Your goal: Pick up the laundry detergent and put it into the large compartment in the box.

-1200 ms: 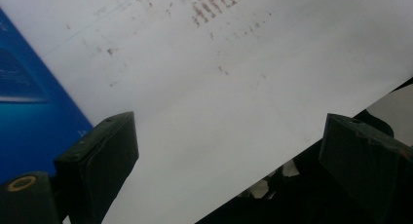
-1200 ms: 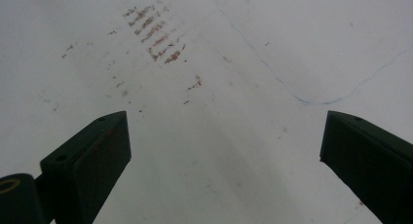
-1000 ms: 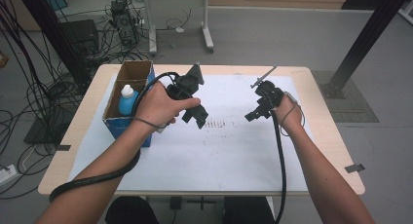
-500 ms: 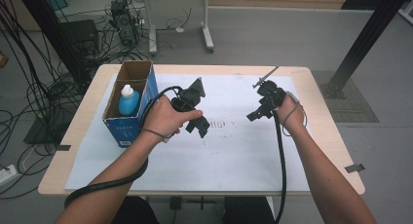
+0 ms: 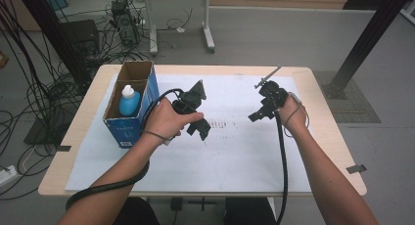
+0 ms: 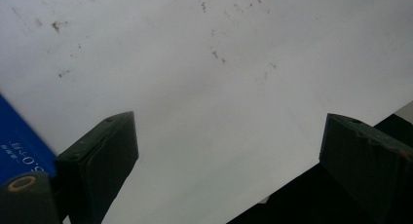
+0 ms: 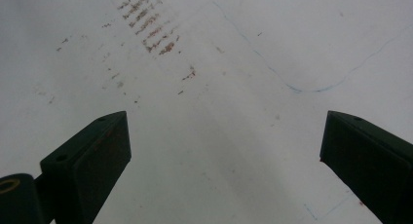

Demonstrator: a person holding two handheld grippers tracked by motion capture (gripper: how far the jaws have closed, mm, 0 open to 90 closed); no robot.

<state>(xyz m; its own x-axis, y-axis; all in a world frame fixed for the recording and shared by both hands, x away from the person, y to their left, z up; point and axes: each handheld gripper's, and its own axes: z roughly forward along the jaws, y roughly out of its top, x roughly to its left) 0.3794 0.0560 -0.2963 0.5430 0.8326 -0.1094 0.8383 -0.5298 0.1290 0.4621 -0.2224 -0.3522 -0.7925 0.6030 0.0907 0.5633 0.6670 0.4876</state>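
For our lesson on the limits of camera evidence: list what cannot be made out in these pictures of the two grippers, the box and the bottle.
- Bottle: its lower body, hidden by the blue box wall in the high view.
- Box print: cut off by the edge in the left gripper view, too small to read.
- Left gripper: partly covered by the hand in the high view.
- Brown marks on the white sheet: blurred, unreadable.
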